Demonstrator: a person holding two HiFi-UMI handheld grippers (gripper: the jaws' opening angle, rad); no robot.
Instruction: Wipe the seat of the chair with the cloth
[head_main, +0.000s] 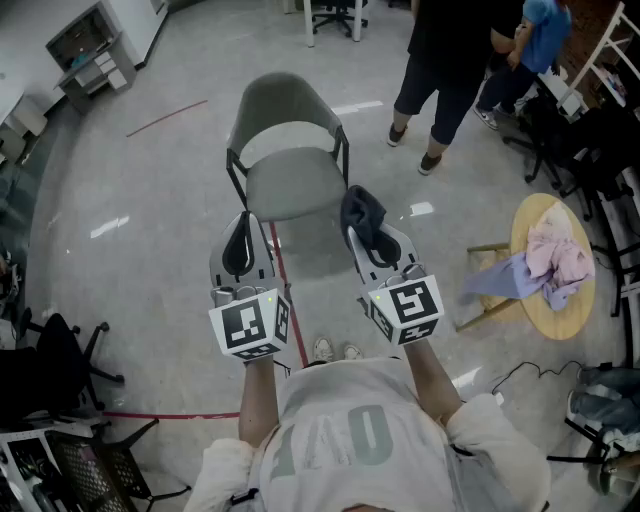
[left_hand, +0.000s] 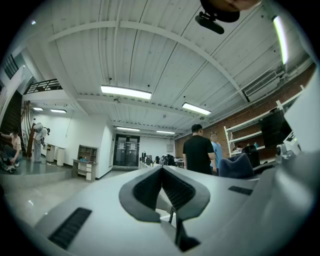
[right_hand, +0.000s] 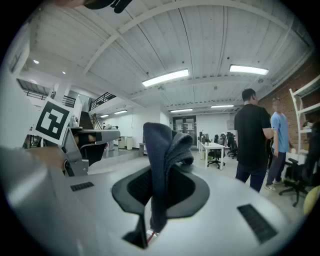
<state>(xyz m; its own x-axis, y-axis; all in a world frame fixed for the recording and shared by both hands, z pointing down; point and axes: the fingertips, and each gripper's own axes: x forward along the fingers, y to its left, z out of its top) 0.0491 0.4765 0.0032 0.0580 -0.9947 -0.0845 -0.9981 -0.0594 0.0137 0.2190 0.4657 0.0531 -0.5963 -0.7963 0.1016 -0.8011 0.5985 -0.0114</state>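
A grey chair (head_main: 292, 160) with a curved back stands on the floor ahead of me, its seat (head_main: 295, 185) bare. My right gripper (head_main: 366, 232) is shut on a dark blue cloth (head_main: 362, 215), which stands folded up from between the jaws (right_hand: 162, 165). It is raised beside the seat's right front corner and tilted upward. My left gripper (head_main: 238, 246) is shut with nothing in it, held just short of the seat's left front edge; in the left gripper view (left_hand: 162, 187) its jaws meet and point at the room and ceiling.
Two people (head_main: 445, 60) stand behind the chair to the right. A round wooden stool (head_main: 550, 265) with pink and lilac cloths on it is at the right. Red tape lines (head_main: 285, 290) cross the floor. A black chair (head_main: 60, 360) and a rack stand at the lower left.
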